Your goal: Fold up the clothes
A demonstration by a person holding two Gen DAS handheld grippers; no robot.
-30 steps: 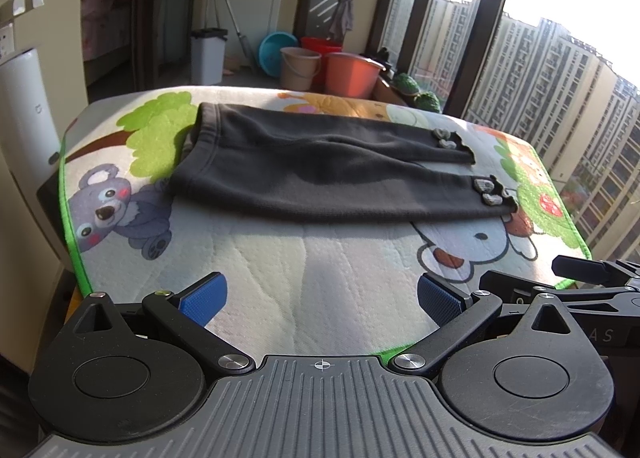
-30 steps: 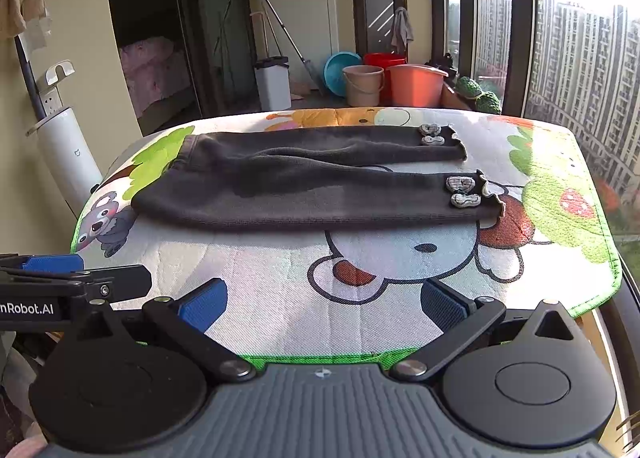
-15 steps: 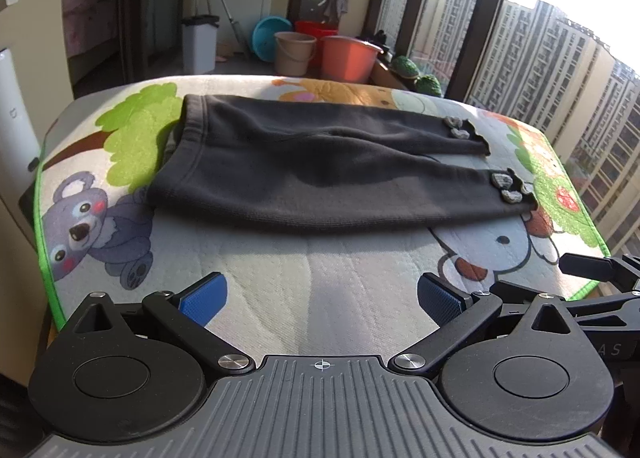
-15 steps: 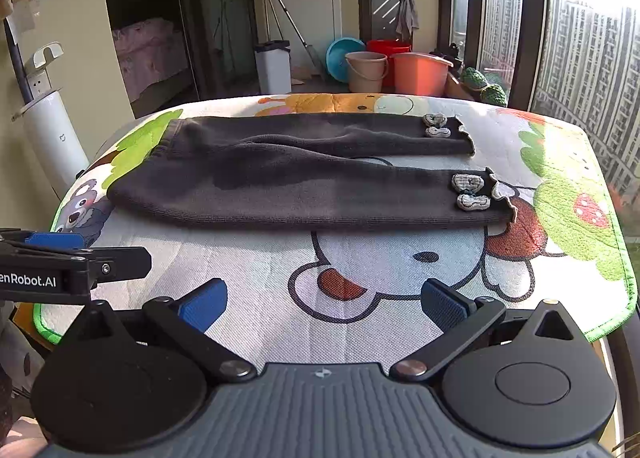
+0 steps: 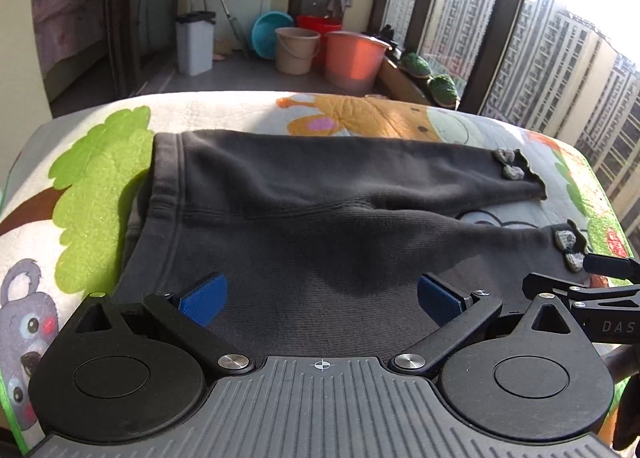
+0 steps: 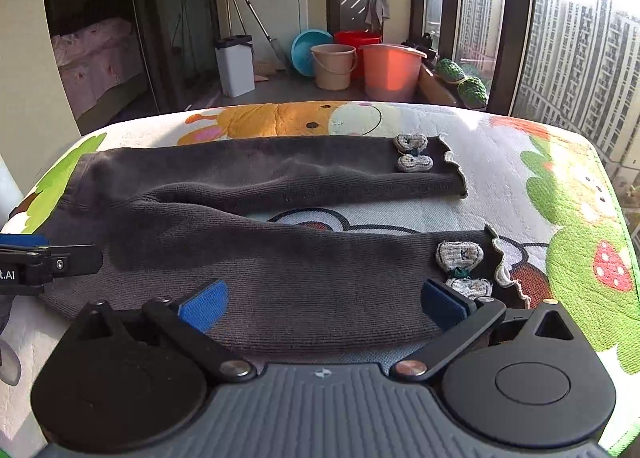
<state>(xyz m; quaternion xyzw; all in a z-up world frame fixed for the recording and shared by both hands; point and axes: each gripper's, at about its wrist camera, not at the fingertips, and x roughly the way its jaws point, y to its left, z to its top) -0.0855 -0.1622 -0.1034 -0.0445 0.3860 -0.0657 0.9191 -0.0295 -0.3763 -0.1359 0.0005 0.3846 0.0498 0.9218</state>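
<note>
Dark grey children's trousers [image 5: 304, 209] lie flat on a cartoon-print mat [image 5: 96, 177], waistband to the left, both legs running right and ending in frilled cuffs with small grey bows [image 6: 460, 258]. My left gripper [image 5: 320, 300] is open over the near edge of the seat part, close to the waistband. My right gripper [image 6: 324, 302] is open over the near leg [image 6: 300, 258] just short of its cuff, its right blue pad [image 6: 444, 304] beside the bows. Neither holds cloth. The trousers' near edge is hidden by the gripper bodies.
The mat covers a raised table whose right edge [image 6: 624, 225] and far edge are in view. Beyond it on the floor stand buckets [image 5: 352, 57], a blue basin and a white bin [image 5: 196, 43]. Tall windows run along the right.
Both grippers moved forward from the mat's near edge until their open fingers hang over the trousers' near side. The trousers have not shifted.
</note>
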